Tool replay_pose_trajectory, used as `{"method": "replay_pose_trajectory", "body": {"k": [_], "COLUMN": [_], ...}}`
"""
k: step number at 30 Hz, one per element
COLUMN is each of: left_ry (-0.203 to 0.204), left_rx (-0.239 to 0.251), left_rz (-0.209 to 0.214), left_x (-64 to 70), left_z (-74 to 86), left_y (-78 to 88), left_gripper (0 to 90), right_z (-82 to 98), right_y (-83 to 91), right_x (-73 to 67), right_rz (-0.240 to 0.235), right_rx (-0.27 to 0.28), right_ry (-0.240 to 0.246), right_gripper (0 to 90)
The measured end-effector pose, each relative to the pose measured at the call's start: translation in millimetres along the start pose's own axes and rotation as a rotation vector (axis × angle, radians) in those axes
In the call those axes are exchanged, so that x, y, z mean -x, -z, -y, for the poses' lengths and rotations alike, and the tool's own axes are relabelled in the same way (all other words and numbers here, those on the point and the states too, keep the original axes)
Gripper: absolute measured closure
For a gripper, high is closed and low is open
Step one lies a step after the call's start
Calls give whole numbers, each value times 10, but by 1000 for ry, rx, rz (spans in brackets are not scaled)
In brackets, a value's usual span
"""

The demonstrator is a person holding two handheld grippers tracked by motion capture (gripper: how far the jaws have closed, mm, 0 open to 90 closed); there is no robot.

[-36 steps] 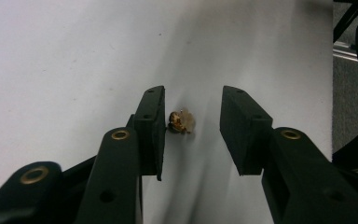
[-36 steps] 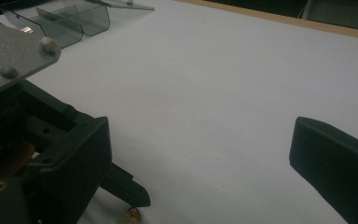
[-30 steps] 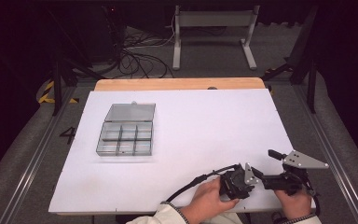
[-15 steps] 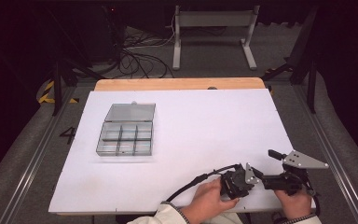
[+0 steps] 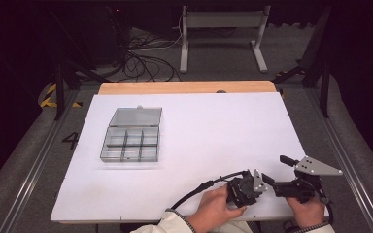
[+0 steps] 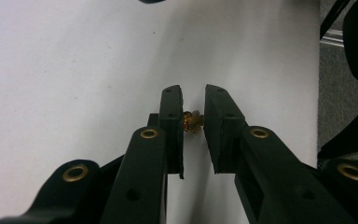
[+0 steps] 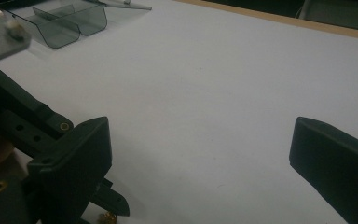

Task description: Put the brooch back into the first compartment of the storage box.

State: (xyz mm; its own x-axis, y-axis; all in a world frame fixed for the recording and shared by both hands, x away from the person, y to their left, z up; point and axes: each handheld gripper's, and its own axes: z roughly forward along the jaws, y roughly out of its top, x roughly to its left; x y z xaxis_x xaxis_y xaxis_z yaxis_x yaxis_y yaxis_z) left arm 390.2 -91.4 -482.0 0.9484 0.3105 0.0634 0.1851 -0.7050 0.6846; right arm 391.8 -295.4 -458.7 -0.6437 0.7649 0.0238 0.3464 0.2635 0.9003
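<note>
Left hand [image 5: 217,209]: comes in from the near edge, sleeve just showing, fingers wrapped round the body of its claw, held low over the near right part of the desk [image 5: 213,131].
Left claw [image 6: 194,122]: pointing right toward the other claw, jaws drawn close and clamped on a small brass part [image 6: 192,122]; they have just been closing onto it.
Brass part: pinched between the two pads, just above the white surface, at the near right of the desk.
Right hand [image 5: 307,209]: near right corner, gripping from below, claw aimed left.
Right claw [image 7: 200,149]: jaws spread wide apart, nothing between them, low over the desk.
Compartment box [image 5: 132,134]: clear, lid open, far left, well apart from both claws.
</note>
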Motion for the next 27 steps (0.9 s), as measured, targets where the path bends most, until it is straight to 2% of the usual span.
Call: {"method": "replay_pose_trajectory", "body": {"k": [5,13,21,27], "left_ry": [2,39,56,54], "left_rx": [13,45,67,78], "left_rz": [-2,-9,-23,-35], "left_x": [-11,-84,-149,-169], "left_z": [27,96,145,175], "left_y": [116,310,526,679], "left_gripper": [779,779,778,778], "right_z": [-2,-3,-2,-1], "right_y": [0,-7,-8,-9], "right_x": [0,-8,-7,-10], "right_rz": [0,1,0,-1], "right_rx": [4,1,2,0], "right_ry": [1,3,3,2], "right_gripper": [64,64,64,64]}}
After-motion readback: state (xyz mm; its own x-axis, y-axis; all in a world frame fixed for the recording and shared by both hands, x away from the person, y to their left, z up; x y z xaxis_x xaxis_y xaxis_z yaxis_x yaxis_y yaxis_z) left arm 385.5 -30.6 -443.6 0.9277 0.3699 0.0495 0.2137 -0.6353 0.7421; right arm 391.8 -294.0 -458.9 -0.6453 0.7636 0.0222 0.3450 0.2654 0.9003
